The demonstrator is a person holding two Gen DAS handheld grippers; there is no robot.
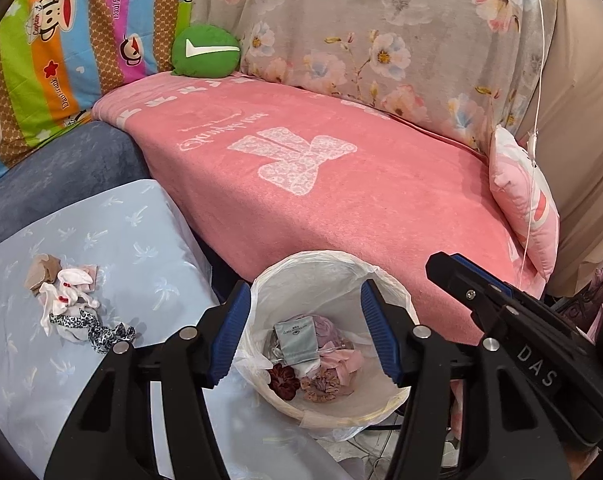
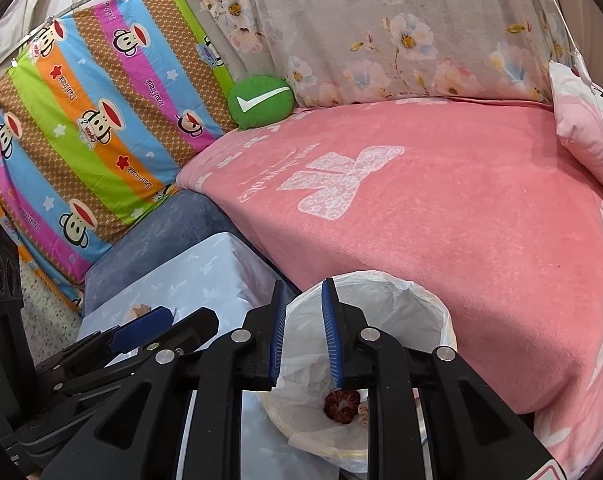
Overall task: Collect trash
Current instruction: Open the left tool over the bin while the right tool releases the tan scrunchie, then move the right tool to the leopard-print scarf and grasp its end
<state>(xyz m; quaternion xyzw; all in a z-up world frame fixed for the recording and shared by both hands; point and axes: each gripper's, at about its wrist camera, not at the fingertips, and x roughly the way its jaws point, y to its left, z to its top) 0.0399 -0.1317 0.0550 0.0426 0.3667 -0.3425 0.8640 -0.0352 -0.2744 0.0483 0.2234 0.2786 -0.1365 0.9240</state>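
the left gripper [image 1: 301, 328] hangs spread wide over a lined waste bin [image 1: 397, 292], its ribbed blue pads [image 1: 227, 336] apart with nothing between them. the right gripper [image 2: 306, 340] sits over the same bin [image 2: 441, 312], its pads parted by a narrow gap and empty — much of the bin's interior in that view is blocked by the black gripper frame, leaving only a dark red scrunchie [image 2: 342, 405] visible.

seen from the left wrist, the bin holds a soft heap: the dark red scrunchie [image 1: 282, 381], a grey flat pouch [image 1: 297, 338] with print too small to read, pink fabric [image 1: 343, 360] and a mauve ruffled piece whose shape is hard to make out. the liner [image 1: 325, 268] is thin, crinkled white plastic folded over the round rim.

still on the pale blue, satin-like cloth [image 1: 113, 236] to the left lies a small pile of scraps [image 1: 67, 300] — crumpled white bits, a tan piece, a leopard-print strip — well apart from the bin. in the right wrist view that pile is almost wholly hidden behind the left gripper's finger.

behind, a pink terry blanket [image 1: 361, 200], a round green cushion [image 1: 206, 51] with a white tick, a striped cartoon sheet [image 1: 61, 60] and grey floral fabric [image 1: 381, 32].
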